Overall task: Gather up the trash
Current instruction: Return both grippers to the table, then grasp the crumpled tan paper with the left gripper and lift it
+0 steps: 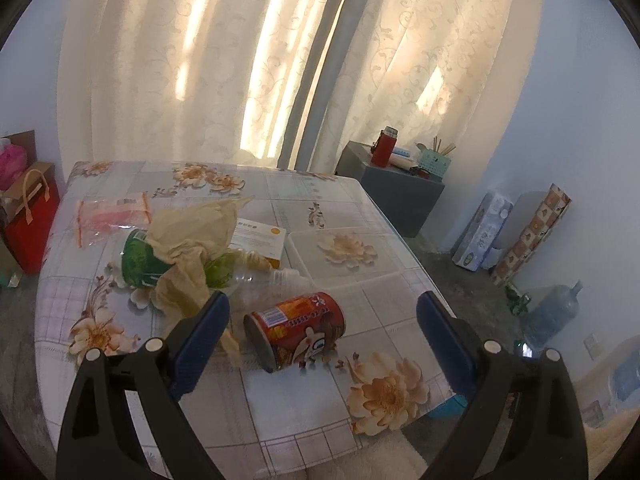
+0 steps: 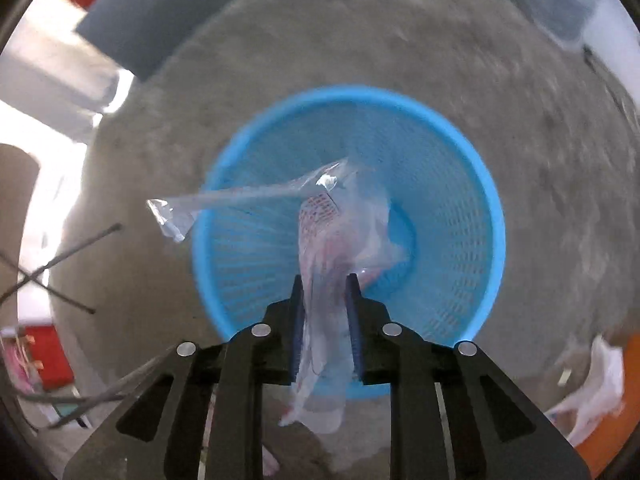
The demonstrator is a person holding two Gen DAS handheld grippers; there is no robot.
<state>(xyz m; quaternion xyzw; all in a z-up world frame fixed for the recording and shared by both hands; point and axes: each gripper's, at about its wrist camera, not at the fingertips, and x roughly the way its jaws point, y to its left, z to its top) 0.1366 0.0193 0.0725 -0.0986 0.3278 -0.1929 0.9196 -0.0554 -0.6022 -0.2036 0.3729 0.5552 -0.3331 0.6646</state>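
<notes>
Right gripper (image 2: 324, 280): your nearest thing in the right wrist view; it points straight down, jaws narrowed around a clear plastic bag (image 2: 320, 360), pads against its sides, gripping it.
Plastic bag: crumpled, see-through, with a red-printed patch; it runs up between your jaws and hangs over the basket (image 2: 486, 208), one twisted corner sticking out to the left past the rim.
Basket: blue mesh, round, standing on the grey floor (image 2: 360, 40) directly below your right gripper; whether the bag touches its inside you cannot tell through the blur.
Left gripper (image 1: 324, 316): your jaws stand wide open, gripping nothing, hovering above the near part of the bench (image 1: 280, 420).
Can (image 1: 296, 330): red, lying on its side on the bench, between your open left jaws and apart from both pads.
Bottle (image 1: 168, 258): green-labelled, clear, lying on its side behind the can, partly under crumpled tan paper (image 1: 192, 232).
Paper: its lower end reaches your left-hand pad; touching or not, you cannot tell.
Box (image 1: 260, 240): white and orange, flat, just behind the paper.
Container (image 1: 344, 252): clear, shallow, right of the box.
Pink bag (image 1: 112, 216): flat on the far left of the bench.
Bench cover: checked cloth with flowers.
</notes>
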